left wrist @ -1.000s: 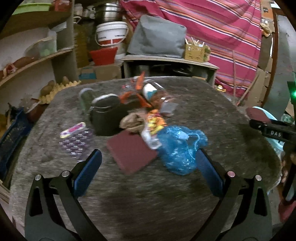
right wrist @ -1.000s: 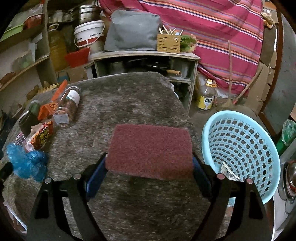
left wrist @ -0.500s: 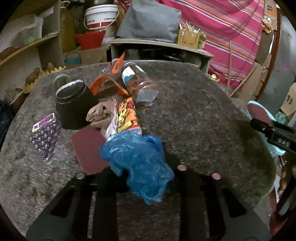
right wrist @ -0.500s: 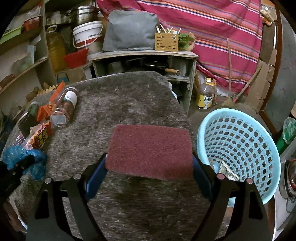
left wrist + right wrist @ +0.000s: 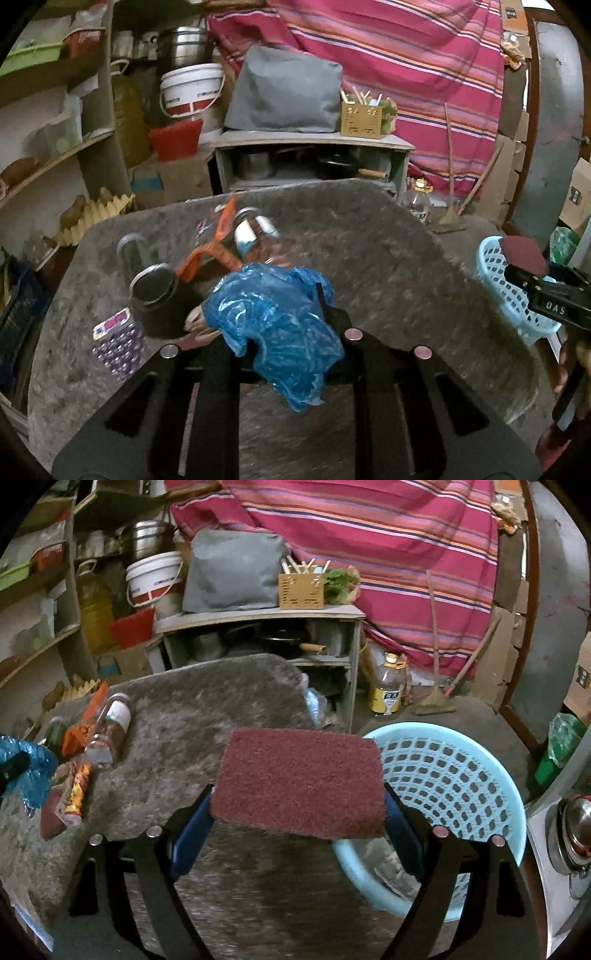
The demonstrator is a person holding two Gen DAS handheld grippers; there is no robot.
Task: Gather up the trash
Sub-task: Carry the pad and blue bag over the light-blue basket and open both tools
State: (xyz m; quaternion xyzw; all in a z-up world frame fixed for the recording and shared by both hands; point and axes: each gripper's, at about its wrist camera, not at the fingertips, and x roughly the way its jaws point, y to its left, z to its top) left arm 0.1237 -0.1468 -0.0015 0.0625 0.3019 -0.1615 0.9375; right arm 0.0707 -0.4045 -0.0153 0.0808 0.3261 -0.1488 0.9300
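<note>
My left gripper [image 5: 280, 343] is shut on a crumpled blue plastic bag [image 5: 273, 321] and holds it above the grey fuzzy table [image 5: 388, 266]. My right gripper [image 5: 299, 812] is shut on a maroon scouring pad [image 5: 299, 779], held level at the table's right edge, partly over the light blue basket [image 5: 454, 775]. The pad [image 5: 522, 253] and the basket [image 5: 513, 295] also show in the left wrist view. On the table lie a jar on its side [image 5: 110, 723], orange wrappers [image 5: 79, 734] and a snack packet [image 5: 75, 790].
A black cup [image 5: 157, 302], a purple blister pack [image 5: 114, 341] and another maroon pad [image 5: 50, 818] are on the table's left. Shelves, a bucket [image 5: 192, 92] and a low cabinet [image 5: 310, 158] stand behind. A yellow bottle [image 5: 388, 690] stands on the floor.
My left gripper closed on the blue bag and lifted it off the table. My right gripper carried the maroon pad rightward, toward the basket.
</note>
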